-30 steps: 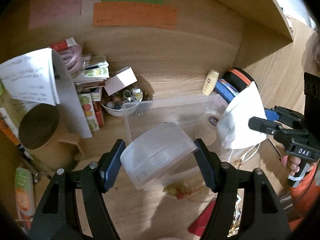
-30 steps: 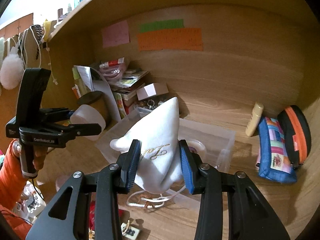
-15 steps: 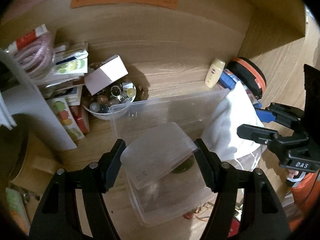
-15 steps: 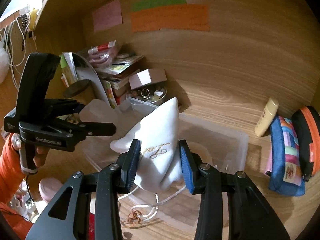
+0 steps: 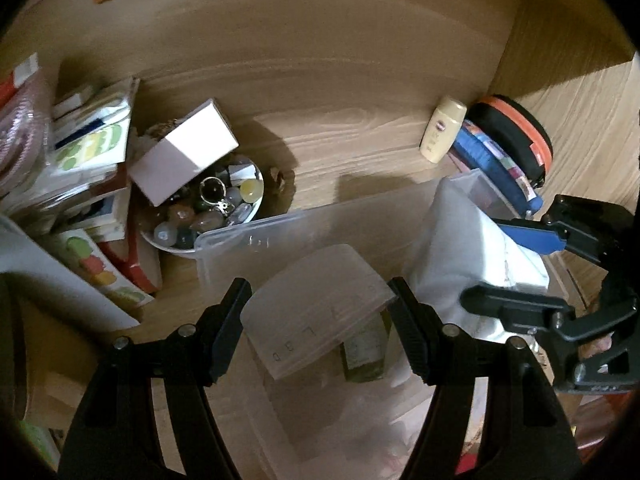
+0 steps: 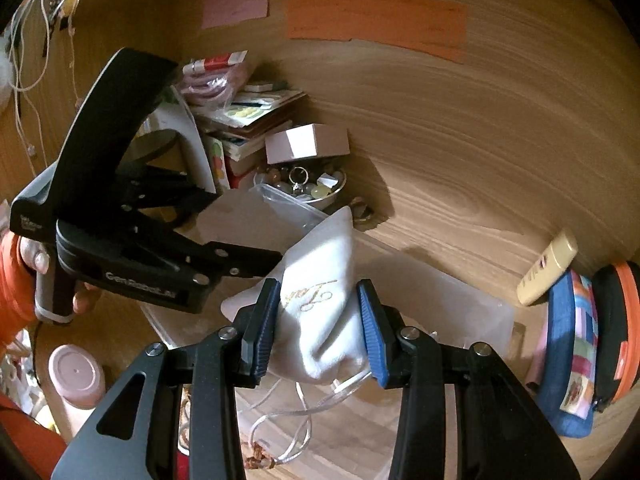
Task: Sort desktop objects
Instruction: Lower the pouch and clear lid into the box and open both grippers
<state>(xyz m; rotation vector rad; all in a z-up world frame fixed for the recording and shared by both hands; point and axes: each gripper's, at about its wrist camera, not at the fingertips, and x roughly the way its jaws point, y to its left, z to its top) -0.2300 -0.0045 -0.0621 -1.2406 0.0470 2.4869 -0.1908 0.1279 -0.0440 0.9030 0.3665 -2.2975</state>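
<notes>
My left gripper is shut on a round translucent plastic jar, held tilted above a clear plastic bin on the wooden desk. A greenish bottle lies inside the bin under the jar. My right gripper is shut on a white drawstring pouch with gold script, its cords hanging into the bin. The pouch and right gripper show at the right of the left wrist view; the left gripper's body fills the left of the right wrist view.
A bowl of stones and rings with a white box on it sits behind the bin, beside stacked booklets. A cream tube, a blue pouch and an orange-rimmed case lie at right. A pink cup stands at left.
Both grippers have moved forward and down over the clear bin, the jar and the pouch still held. The bin now fills more of both views.
</notes>
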